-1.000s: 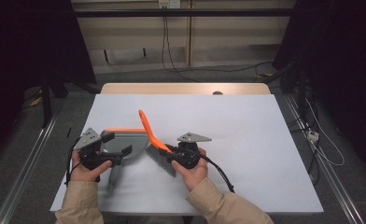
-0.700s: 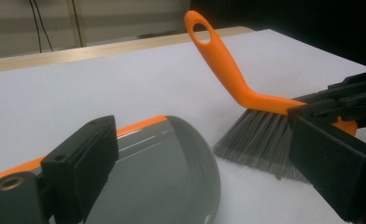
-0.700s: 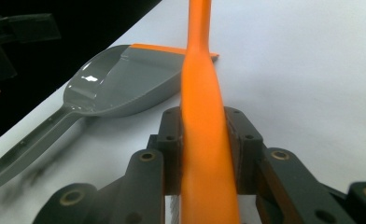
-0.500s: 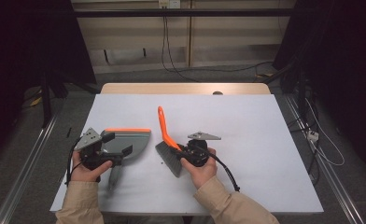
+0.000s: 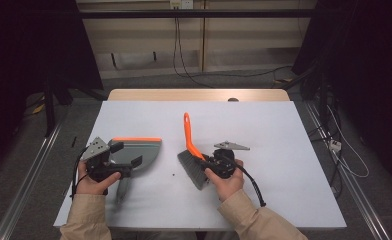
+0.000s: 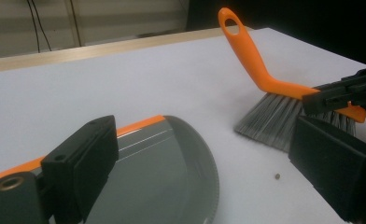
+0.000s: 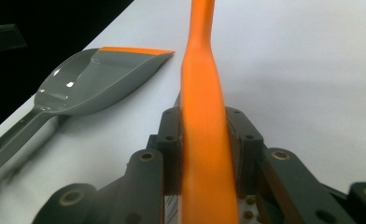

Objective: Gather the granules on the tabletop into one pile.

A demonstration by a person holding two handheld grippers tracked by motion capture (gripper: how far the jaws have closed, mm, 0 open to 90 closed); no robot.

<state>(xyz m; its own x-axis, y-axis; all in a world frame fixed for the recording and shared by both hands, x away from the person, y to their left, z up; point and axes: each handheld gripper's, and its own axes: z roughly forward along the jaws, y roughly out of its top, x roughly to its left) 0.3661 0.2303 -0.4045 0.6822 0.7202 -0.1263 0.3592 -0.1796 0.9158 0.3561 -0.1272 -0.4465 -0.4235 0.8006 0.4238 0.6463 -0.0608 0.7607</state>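
2 hand-held grippers: right (image 5: pixel 210 165) clamps brush (image 5: pixel 190 150); left (image 5: pixel 129 156) released over dustpan (image 5: pixel 134 150); table (image 5: pixel 284 150) bare rightward.

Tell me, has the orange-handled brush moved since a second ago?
Yes. In the high view the brush, clamped in the right gripper, has slid right across the table, away from the grey dustpan, opening a clear gap between them.

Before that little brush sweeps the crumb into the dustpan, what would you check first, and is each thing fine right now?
1. Right gripper clamped on the brush: ok.
2. Bristles down on the table: ok.
3. Crumb lies between bristles and dustpan: ok.
4. Dustpan flat, mouth facing the brush: ok.
5. Left gripper gripping the dustpan: cannot tell; jaws stand apart.
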